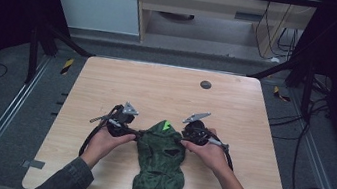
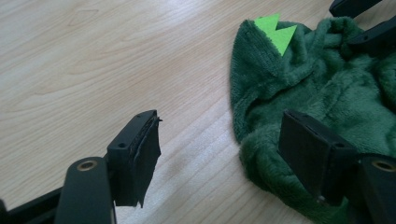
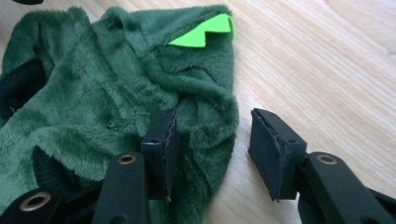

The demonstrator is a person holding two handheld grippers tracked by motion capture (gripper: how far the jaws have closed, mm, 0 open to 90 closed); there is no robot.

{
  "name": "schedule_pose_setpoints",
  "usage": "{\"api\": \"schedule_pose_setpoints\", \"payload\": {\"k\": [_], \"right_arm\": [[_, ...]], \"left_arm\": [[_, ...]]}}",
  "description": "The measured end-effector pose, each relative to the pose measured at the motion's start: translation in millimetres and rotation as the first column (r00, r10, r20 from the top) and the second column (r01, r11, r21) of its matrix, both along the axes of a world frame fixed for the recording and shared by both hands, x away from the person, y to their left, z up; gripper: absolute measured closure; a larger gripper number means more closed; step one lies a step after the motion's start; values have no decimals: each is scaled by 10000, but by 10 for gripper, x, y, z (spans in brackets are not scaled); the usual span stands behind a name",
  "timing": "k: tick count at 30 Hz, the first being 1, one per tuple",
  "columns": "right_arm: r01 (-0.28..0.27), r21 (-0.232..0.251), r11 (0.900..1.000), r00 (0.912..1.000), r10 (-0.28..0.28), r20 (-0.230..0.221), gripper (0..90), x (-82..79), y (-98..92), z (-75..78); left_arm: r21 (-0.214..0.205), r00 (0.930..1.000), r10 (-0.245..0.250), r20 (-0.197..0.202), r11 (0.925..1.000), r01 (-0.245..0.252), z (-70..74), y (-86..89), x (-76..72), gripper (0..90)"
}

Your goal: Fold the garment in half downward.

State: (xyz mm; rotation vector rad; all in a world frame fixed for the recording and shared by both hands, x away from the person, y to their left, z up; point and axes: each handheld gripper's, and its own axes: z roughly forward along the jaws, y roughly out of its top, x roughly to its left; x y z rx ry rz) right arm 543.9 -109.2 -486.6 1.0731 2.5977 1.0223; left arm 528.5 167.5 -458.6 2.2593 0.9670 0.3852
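Garment (image 1: pixel 161 158): green plush piece with a bright green zigzag patch (image 1: pixel 167 125) at its far end, lying flat on the surface (image 1: pixel 167 89) between the two claws
Left claw (image 1: pixel 136 132): jaws spread; in the left gripper view one jaw stands over bare wood and the other over the garment's edge, with nothing pinched
Right claw (image 1: pixel 178 139): jaws spread; in the right gripper view one jaw rests on the plush and the other stands clear over wood, and a fold of the edge lies in the gap with no pad pressing it
Hidden: the jaw tips are too small to make out in the high view; dark openings in the garment show nothing inside; its near end is bunched, so its shape is hard to read
Cut off: both forearms leave the high view at the bottom edge
Writing: none readable anywhere
Around: a dark round disc (image 1: pixel 205 85) well beyond the right claw; cables trail from both claws over the surface; nothing stands between claws and garment
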Motion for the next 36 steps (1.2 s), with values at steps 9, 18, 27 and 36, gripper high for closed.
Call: {"api": "schedule_pose_setpoints", "payload": {"k": [9,18,27,36], "right_arm": [[-400,-436,9982,9991,405,102,657,-55,58,-21],[-564,-428,9975,9984,567,46,756,-70,75,-21],[-524,-379,9979,9986,524,0,770,-71,74,-23],[-493,-364,9981,9988,490,-78,787,-71,76,-20]], "left_arm": [[236,9990,-135,-423,9996,145,-131,-42,8,303],[381,9945,-504,-917,9978,541,-219,-94,21,426],[159,9879,-933,-1243,9953,960,-241,-115,16,626],[-34,9841,-1283,-1228,9917,1288,-252,-124,-8,770]]}}
